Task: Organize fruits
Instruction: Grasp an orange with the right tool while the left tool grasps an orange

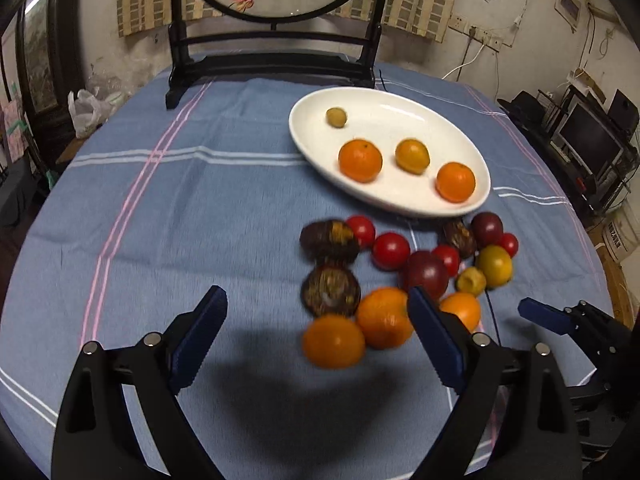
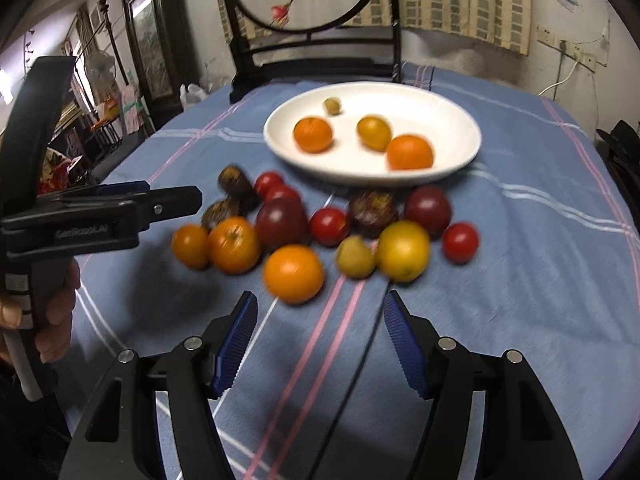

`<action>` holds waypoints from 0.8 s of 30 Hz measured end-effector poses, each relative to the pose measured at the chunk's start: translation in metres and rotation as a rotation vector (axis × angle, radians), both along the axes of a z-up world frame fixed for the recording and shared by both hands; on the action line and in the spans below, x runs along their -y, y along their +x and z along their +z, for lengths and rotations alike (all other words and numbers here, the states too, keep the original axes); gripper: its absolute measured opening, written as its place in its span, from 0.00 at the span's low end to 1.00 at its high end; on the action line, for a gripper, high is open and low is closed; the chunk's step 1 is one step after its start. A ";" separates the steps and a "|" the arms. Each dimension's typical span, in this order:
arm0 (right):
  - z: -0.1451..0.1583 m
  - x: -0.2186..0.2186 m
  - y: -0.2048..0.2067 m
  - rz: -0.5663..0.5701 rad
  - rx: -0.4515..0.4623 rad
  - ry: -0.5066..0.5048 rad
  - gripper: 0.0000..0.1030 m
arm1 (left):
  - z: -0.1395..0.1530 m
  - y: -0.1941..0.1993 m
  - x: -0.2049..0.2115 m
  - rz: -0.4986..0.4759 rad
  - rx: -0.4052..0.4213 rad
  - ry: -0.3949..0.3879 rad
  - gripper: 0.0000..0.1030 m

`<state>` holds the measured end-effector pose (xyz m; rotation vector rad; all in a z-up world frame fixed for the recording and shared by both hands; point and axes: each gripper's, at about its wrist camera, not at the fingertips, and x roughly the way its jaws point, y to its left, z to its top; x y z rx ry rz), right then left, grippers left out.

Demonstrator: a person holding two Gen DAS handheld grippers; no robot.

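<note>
Fruit sorting, round table, blue striped cloth [image 1: 160, 208]

White oval plate [image 1: 400, 108] toward the table's far edge, before a dark framed screen [image 1: 276, 8], carries four fruits; loose fruit pile [image 2: 320, 232] lies just in front of the plate. Cluttered room, stained wall behind. Left gripper [image 1: 316, 332] spread wide, holding nothing, pads off the fruit. Right gripper [image 2: 320, 340] about half spread, empty, near edge

four fruits [image 1: 360, 160] lie on white plate [image 1: 400, 208]; mixed heap [image 1: 400, 272] beside it.
</note>
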<state>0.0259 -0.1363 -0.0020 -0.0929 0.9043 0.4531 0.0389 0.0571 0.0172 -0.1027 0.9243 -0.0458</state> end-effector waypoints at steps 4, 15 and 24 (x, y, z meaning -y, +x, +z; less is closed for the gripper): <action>-0.009 -0.011 -0.005 0.011 -0.018 -0.017 0.64 | -0.014 -0.018 -0.004 0.003 -0.009 -0.010 0.87; -0.024 -0.044 0.025 0.031 -0.049 -0.091 0.64 | -0.039 -0.032 -0.014 0.004 -0.026 0.052 0.87; -0.023 -0.029 0.036 0.013 -0.064 0.008 0.39 | -0.046 -0.029 -0.010 -0.017 -0.046 0.075 0.87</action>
